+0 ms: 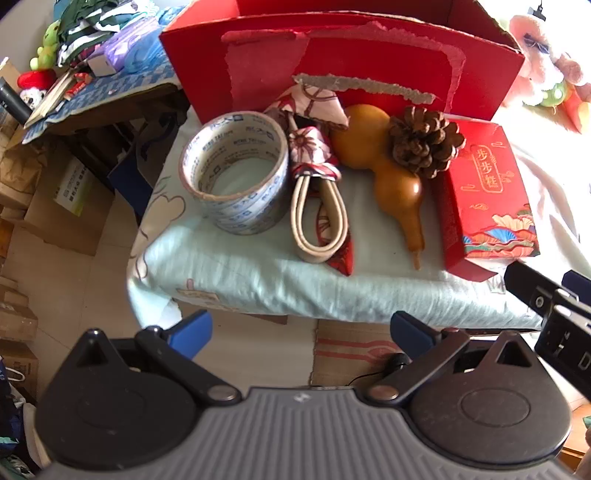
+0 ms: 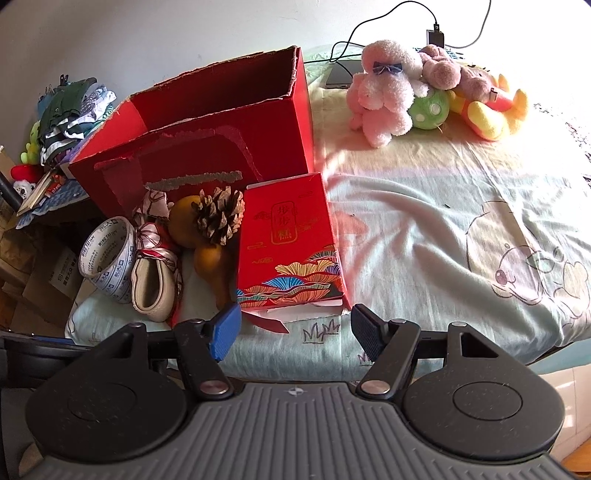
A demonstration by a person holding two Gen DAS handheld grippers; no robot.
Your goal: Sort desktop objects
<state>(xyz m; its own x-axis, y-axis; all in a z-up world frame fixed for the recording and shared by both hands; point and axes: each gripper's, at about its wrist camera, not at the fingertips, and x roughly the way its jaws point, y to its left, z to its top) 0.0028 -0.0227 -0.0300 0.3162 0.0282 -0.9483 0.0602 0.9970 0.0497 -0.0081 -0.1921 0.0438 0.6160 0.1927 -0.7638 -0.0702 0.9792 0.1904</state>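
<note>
Blue pads face each other across a wide gap on the left gripper [image 1: 301,334]; its jaws stand open with nothing between them, held off the near edge of the bed [image 1: 258,280], floor and flattened cardboard showing beneath. The right gripper [image 2: 291,334] is spread apart too, empty, with one blue pad and one dark one, hovering at the bed's edge just short of the small box [image 2: 291,240].

On the pale green sheet, the things sit in a tight row. From the left view: a tape roll [image 1: 236,173] stands on its side at the left. Just beside it lies a patterned scarf [image 1: 314,122] threaded through a cream loop [image 1: 319,218]. Next comes a brown gourd [image 1: 373,155], its thin neck pointing toward the near edge. A pine cone [image 1: 424,140] rests against the gourd's fat end, touching it. The small box, red with gold characters and a coloured floral print, lies flat at the right end, its flap hanging open over the sheet.

Behind the whole row stands a big red carton [image 2: 221,122], open-topped, with torn paper edges along its front.

Farther off on the bed, well apart from the row, lies a heap of plush toys [image 2: 424,88], with a cable [image 2: 388,33] running to a dark device behind them.
</note>
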